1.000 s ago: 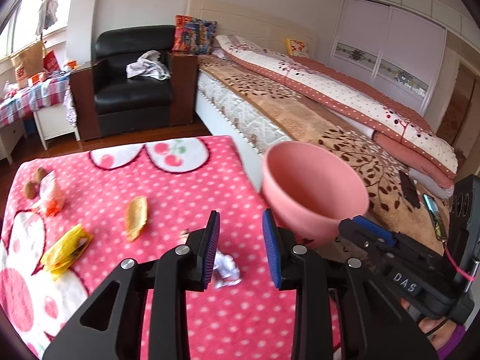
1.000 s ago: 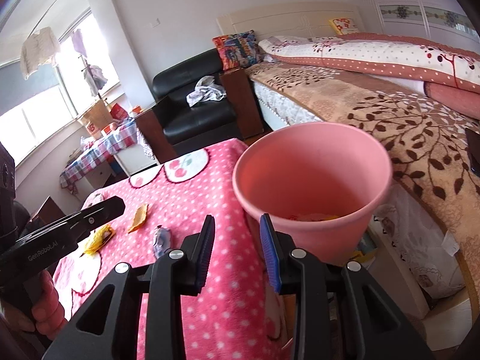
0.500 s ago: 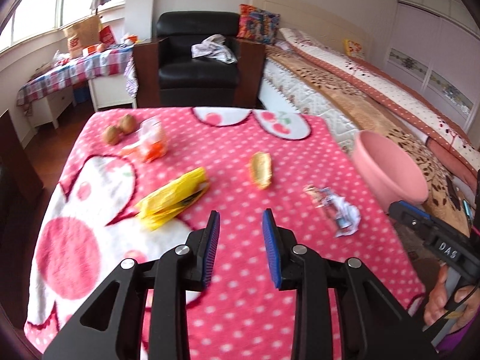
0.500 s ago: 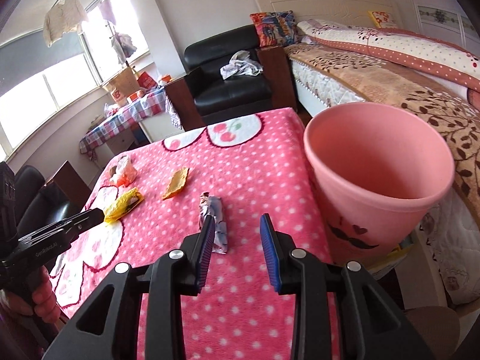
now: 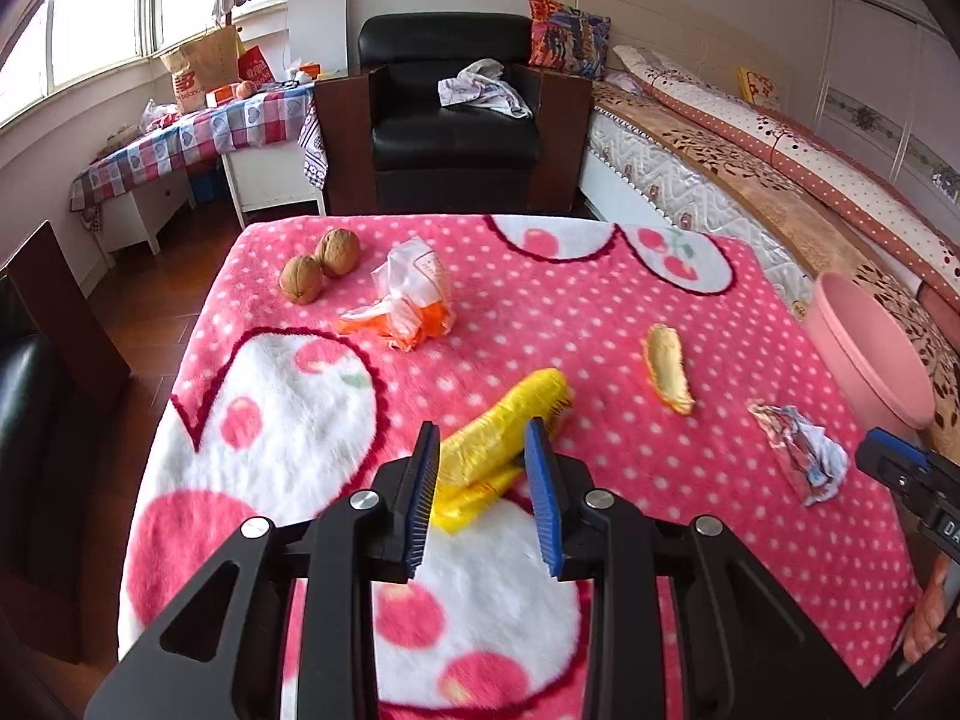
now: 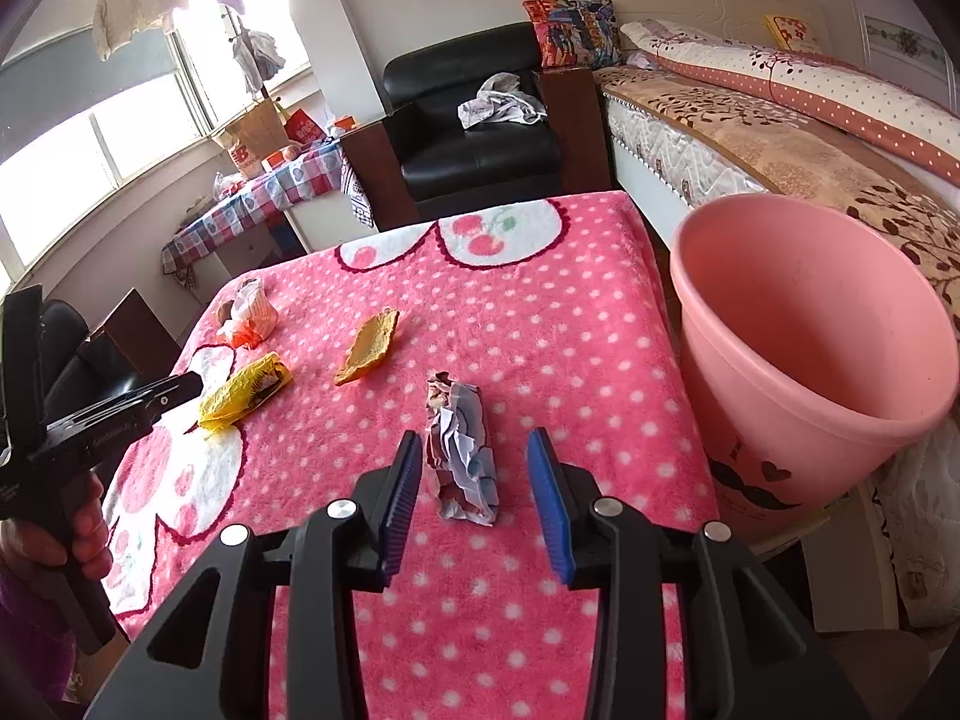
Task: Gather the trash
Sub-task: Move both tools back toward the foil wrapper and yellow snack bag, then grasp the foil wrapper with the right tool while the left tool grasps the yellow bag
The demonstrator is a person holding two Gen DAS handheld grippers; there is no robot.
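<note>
Both tongs are angled down over the worktop (image 6: 540, 324), which has a pink polka-dot blanket on it. The left tongs (image 5: 486, 492) are apart, straddling the near end of a yellow wrapper (image 5: 504, 438); can't tell if the pads actually touch it. The right tongs (image 6: 477, 489) have just been opening, and a crumpled white wrapper (image 6: 459, 450) lies between the blue pads (image 6: 549, 498) with gaps on both sides. A gold wrapper (image 6: 369, 345) lies flat further back, an orange-and-white bag (image 5: 414, 294) sits beside two walnuts (image 5: 321, 264) at the far left. The pink bin (image 6: 810, 360) stands off the worktop's right edge, next to the bed (image 6: 780, 138).
</note>
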